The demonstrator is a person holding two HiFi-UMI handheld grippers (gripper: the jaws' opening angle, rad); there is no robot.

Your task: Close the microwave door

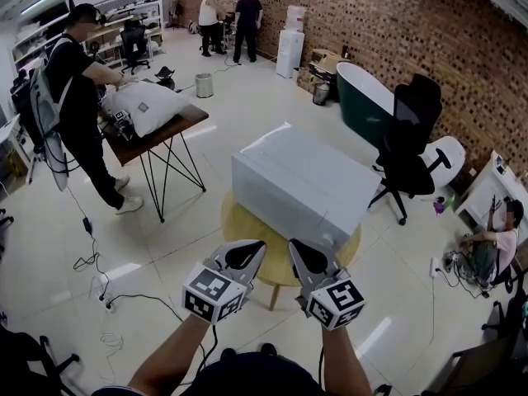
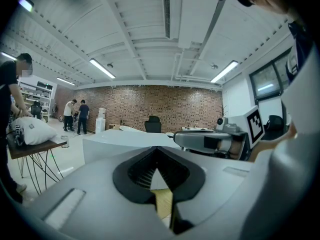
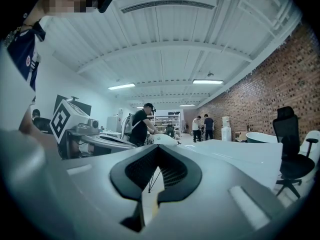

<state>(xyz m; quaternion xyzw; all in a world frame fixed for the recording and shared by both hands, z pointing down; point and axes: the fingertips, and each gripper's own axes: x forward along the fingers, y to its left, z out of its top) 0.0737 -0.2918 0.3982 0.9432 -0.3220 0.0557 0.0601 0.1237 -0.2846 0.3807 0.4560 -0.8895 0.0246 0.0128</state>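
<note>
The microwave [image 1: 301, 184] is a white box on a round wooden table [image 1: 243, 225]; from here I cannot tell how its door stands. Both grippers hover side by side just short of the table's near edge, apart from the microwave. My left gripper [image 1: 250, 252] is shut with nothing in it, and so is my right gripper [image 1: 299, 254]. In the left gripper view the jaws [image 2: 158, 149] meet at their tips, with the microwave [image 2: 125, 141] beyond. In the right gripper view the jaws [image 3: 158, 147] also meet, and the microwave [image 3: 240, 154] lies to the right.
A person [image 1: 78, 97] stands at a dark side table [image 1: 157, 134] with a white pillow on the left. A black office chair [image 1: 408, 151] and a green bathtub [image 1: 363, 97] stand at the right. Cables [image 1: 107, 295] lie on the floor near left.
</note>
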